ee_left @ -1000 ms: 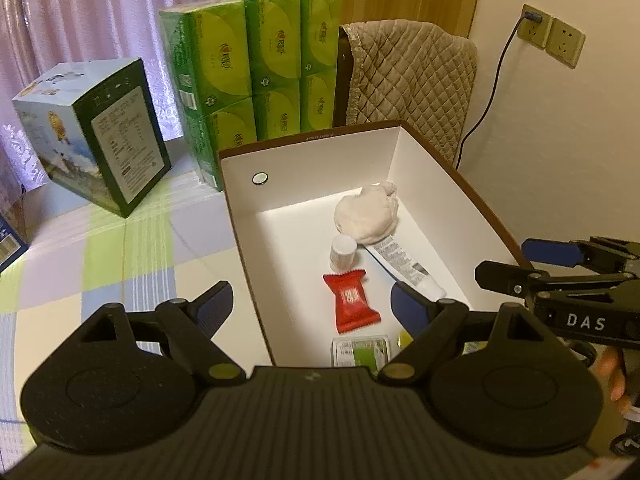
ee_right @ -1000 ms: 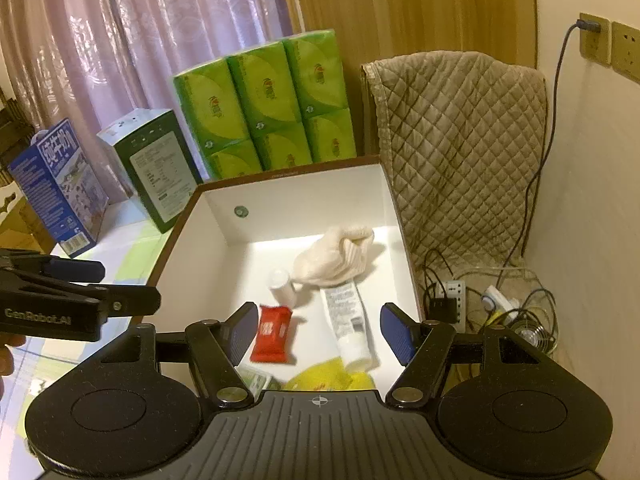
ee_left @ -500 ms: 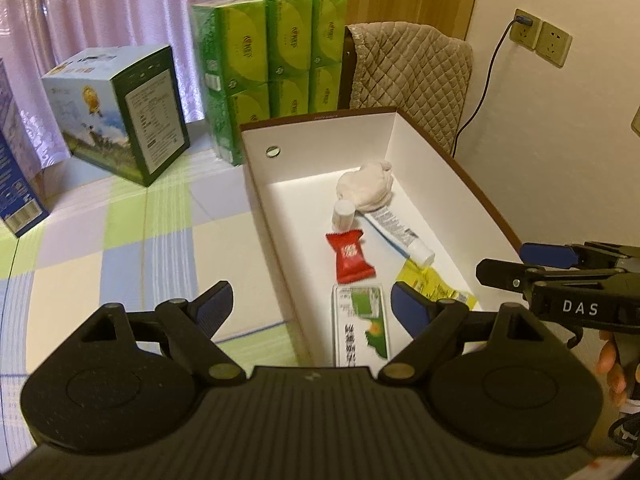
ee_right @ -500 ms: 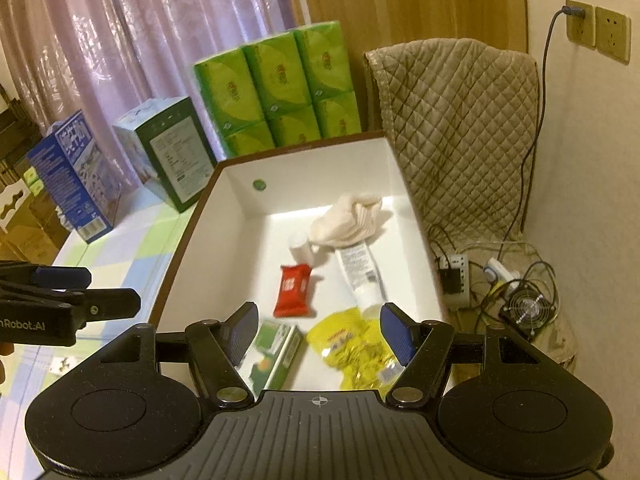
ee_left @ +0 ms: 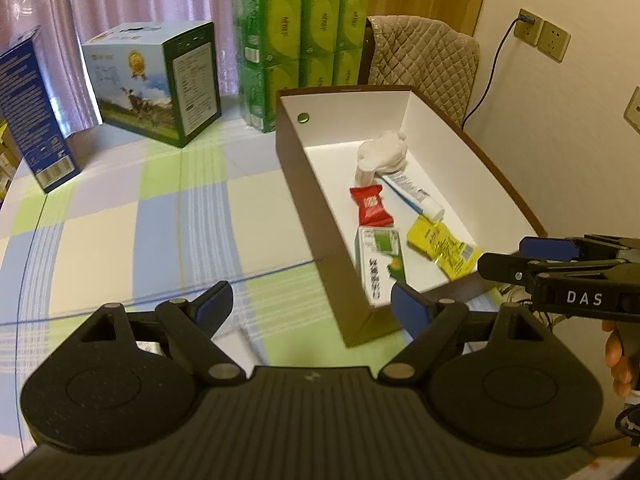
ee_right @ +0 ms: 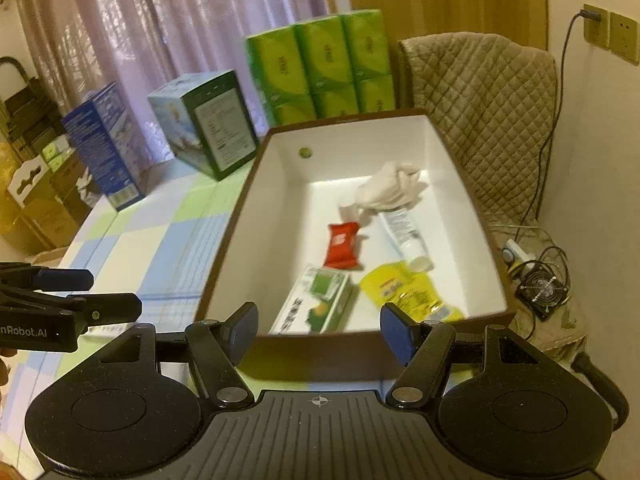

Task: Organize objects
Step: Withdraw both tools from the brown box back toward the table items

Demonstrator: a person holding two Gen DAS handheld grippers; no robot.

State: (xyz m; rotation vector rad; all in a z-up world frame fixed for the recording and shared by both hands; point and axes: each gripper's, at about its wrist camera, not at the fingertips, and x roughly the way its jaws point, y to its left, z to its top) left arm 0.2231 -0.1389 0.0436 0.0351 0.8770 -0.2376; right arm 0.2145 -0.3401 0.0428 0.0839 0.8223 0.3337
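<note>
A brown box (ee_left: 308, 184) (ee_right: 240, 240) with a white inside stands on the checked tablecloth. In it lie a white cloth (ee_left: 382, 152) (ee_right: 394, 188), a white tube (ee_left: 412, 192) (ee_right: 404, 232), a red packet (ee_left: 370, 204) (ee_right: 342, 244), a green-and-white carton (ee_left: 378, 268) (ee_right: 316, 304) and a yellow pouch (ee_left: 442, 246) (ee_right: 404, 292). My left gripper (ee_left: 312, 306) hangs open and empty over the box's near left corner. My right gripper (ee_right: 320, 328) is open and empty above the box's near wall.
Green tissue packs (ee_left: 300, 52), a green-sided carton (ee_left: 160, 80) and a blue box (ee_left: 32, 104) stand at the back of the tablecloth (ee_left: 160, 220). A quilted chair (ee_right: 488, 120) is behind the box. A small fan and cables (ee_right: 542, 290) lie on the floor at right.
Both grippers have drawn back and up from the box, so its near end with the carton and yellow pouch now shows. Both stay open and empty.
</note>
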